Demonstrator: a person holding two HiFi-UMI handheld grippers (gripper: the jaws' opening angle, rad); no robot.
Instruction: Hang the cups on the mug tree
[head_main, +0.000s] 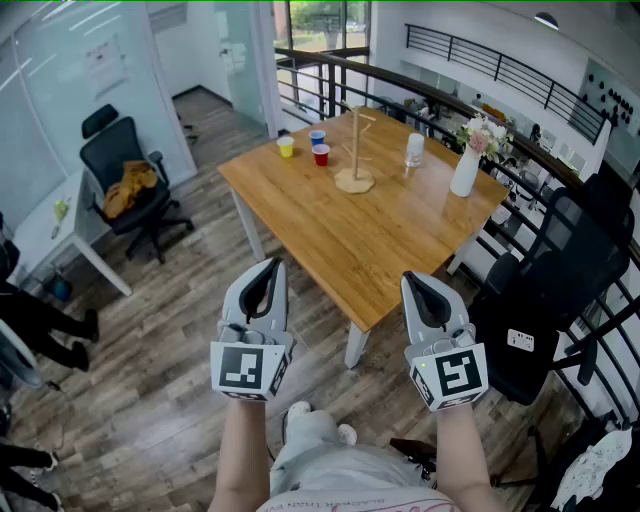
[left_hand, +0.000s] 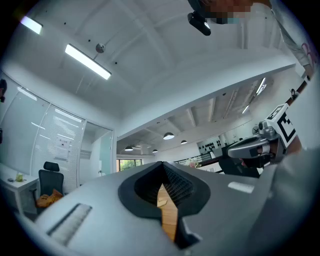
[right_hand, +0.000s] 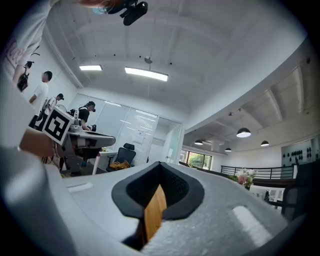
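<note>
Hovering apart, left gripper (head_main: 267, 268) and right gripper (head_main: 416, 282) are closed, empty.

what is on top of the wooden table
On the wooden table: a bare mug tree, a yellow cup, a blue cup, a red cup, a whitish cup and a white vase of flowers. The right gripper hides a bit of the table's near edge.

Near tabletop (head_main: 370, 250) bare, mug tree (head_main: 356, 150) mid-table, cups (head_main: 320, 154) left, vase (head_main: 465, 172) and perhaps glass (head_main: 415, 149) right
</note>
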